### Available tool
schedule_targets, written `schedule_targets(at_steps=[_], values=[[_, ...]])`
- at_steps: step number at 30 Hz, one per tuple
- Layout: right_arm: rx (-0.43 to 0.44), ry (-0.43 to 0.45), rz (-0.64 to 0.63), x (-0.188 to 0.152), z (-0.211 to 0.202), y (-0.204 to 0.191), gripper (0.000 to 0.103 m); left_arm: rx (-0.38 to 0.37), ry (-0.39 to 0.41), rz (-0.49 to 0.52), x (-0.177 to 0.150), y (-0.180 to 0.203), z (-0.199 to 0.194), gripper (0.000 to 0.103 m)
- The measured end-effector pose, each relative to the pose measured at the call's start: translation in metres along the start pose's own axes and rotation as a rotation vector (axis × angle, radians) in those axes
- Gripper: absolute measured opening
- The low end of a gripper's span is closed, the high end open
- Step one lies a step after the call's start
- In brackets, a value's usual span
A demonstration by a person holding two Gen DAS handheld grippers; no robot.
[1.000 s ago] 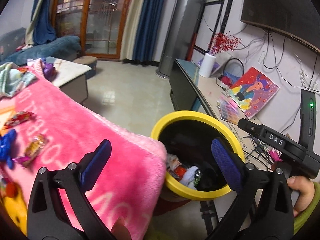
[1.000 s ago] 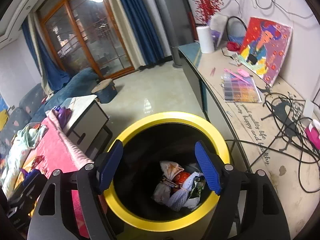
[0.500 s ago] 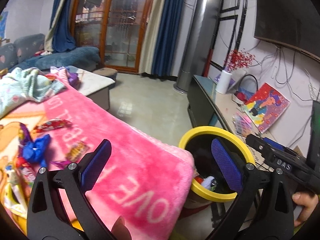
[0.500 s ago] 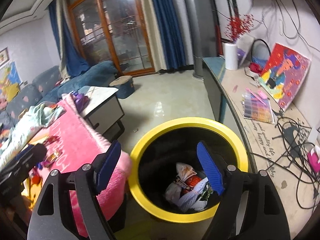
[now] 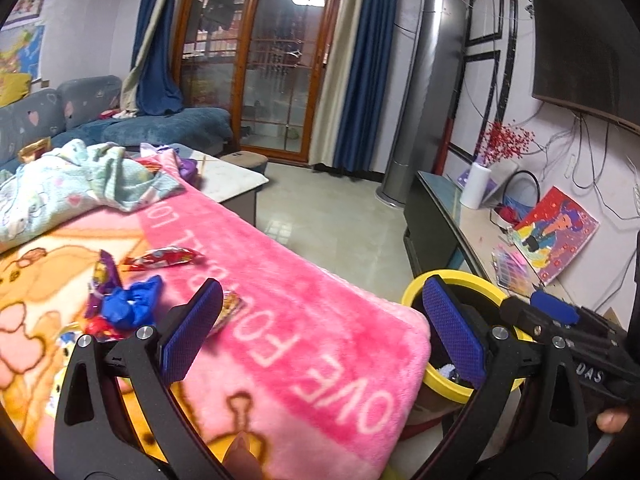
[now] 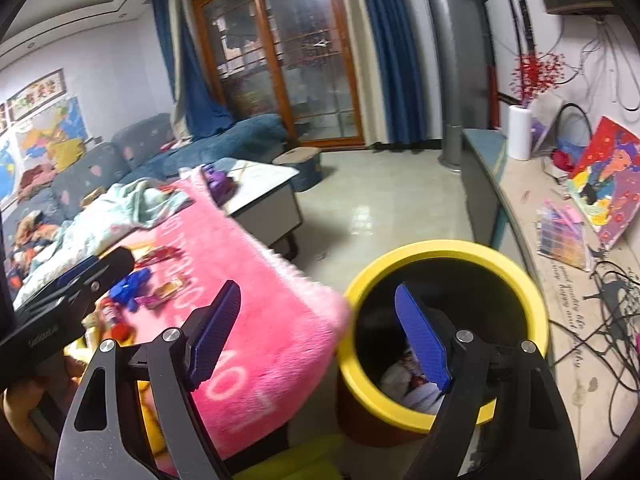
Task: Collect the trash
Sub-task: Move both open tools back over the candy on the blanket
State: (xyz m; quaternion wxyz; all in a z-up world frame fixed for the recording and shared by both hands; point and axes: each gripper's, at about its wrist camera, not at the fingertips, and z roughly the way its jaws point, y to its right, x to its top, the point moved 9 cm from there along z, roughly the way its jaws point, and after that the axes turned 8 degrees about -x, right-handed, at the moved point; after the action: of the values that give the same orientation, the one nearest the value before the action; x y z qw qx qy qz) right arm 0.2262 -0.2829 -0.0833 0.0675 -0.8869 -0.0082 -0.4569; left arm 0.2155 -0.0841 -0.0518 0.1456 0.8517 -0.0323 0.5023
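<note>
A yellow-rimmed bin with wrappers inside stands beside a pink blanket. Loose trash lies on the blanket: a red wrapper, a blue crumpled piece, a purple wrapper and a small orange packet. My left gripper hovers open over the blanket's corner, nothing between its pads. My right gripper is open and empty, straddling the blanket's edge and the bin's rim; it also shows at the right of the left wrist view.
A low white table stands behind the blanket, with a blue sofa beyond. A long sideboard at the right carries cables, a painting and a paper roll. A light-green blanket lies crumpled at the left.
Both grippers have drawn back and swung left from the bin toward the blanket, rising a little. More of the blanket and its wrappers shows now. Both stay open and empty.
</note>
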Motion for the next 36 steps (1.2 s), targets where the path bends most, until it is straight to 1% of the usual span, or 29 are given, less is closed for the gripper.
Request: schedule_targets(at_steps=[6, 12, 20, 28, 36], values=[[0.045, -0.036, -0.025, -0.007, 0.003, -0.024, 0.077, 0.033, 0.023, -0.025, 0.003, -0.018, -0.013, 0.092], [0.076, -0.034, -0.075, -0.007, 0.0, -0.05, 0.077, 0.06, 0.044, -0.055, 0.005, -0.039, -0.025, 0.092], [0.141, -0.048, -0.142, -0.012, -0.003, -0.091, 0.078, 0.12, 0.073, -0.101, 0.008, -0.072, -0.041, 0.092], [0.189, -0.054, -0.207, -0.019, -0.005, -0.127, 0.078, 0.173, 0.078, -0.135, 0.009, -0.102, -0.051, 0.092], [0.244, -0.076, -0.28, -0.033, -0.003, -0.166, 0.078, 0.225, 0.076, -0.189, 0.005, -0.137, -0.059, 0.092]])
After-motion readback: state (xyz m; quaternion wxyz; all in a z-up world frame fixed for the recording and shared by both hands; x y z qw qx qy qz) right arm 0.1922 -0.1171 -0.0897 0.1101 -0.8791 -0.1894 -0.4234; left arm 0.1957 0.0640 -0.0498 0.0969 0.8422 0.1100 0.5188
